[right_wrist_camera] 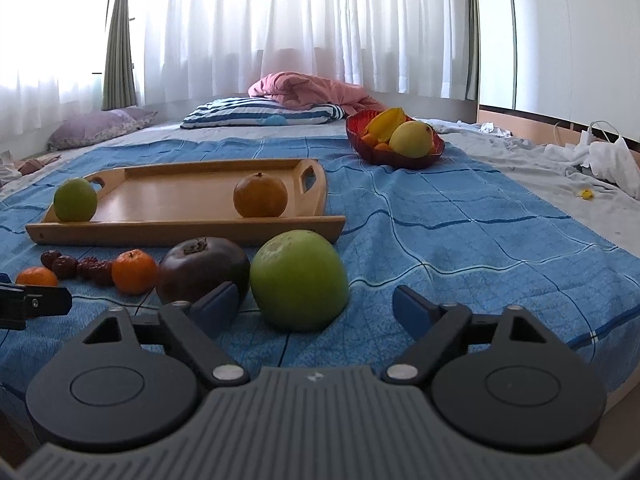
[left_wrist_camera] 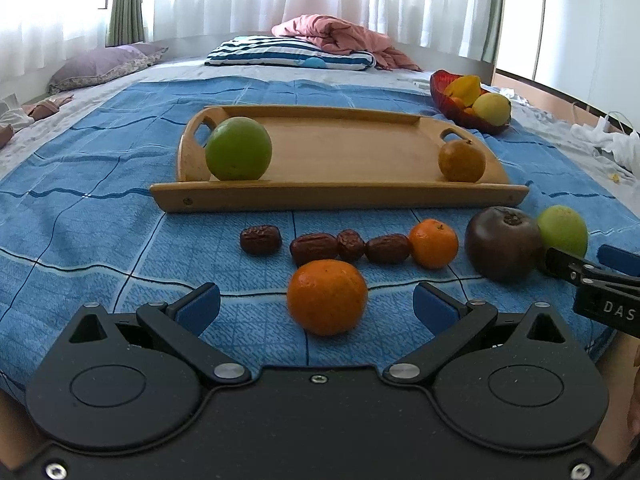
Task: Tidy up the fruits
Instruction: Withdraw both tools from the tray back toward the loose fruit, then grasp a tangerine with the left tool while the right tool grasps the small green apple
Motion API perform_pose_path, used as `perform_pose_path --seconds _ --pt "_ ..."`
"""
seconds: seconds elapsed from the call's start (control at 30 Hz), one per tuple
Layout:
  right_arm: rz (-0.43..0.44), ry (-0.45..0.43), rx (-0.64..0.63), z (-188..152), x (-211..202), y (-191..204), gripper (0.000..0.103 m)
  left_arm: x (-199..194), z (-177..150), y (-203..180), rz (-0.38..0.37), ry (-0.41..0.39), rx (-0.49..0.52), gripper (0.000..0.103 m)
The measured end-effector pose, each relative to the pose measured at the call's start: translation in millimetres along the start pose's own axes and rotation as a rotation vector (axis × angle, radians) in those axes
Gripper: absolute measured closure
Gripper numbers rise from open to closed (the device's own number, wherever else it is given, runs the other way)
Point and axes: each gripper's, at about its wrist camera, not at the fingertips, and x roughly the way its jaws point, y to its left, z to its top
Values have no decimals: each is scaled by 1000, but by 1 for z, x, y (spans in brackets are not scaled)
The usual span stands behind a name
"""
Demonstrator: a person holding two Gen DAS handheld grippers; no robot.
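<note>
right gripper (right_wrist_camera: 314, 306) wide open, nothing held, green apple (right_wrist_camera: 300, 278) between its jaws | left gripper (left_wrist_camera: 316, 306) open, empty, mandarin (left_wrist_camera: 327, 297) at 12 | risk: apple rolls into dark persimmon (right_wrist_camera: 202, 270) at 10 | wooden tray (right_wrist_camera: 184, 230) at 11

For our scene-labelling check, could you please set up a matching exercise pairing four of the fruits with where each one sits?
Things:
1. big green fruit
2. yellow fruit
3. dark purple fruit
4. large orange

Places:
A. in the red bowl
B. on the blue cloth, in front of the open left gripper
C. at one end of the wooden tray
D. on the cloth between a small orange and a green fruit

Pairs: 1-C, 2-A, 3-D, 4-B
</note>
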Motion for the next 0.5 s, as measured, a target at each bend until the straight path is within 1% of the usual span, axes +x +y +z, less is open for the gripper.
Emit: perform_pose_path --seconds 0.1,0.17,0.4,0.5 --pt "-6 11 -3 -2 1 1 21 -1 -2 -2 3 -5 3 0" --pt "-7 17 2 -2 2 1 22 -2 -3 -3 12 -6 4 0" --pt "1 18 -2 -1 6 1 24 -4 -2 -8 33 -15 28 1" --pt "4 18 -5 -1 8 2 25 -6 -2 -9 33 -17 28 3"
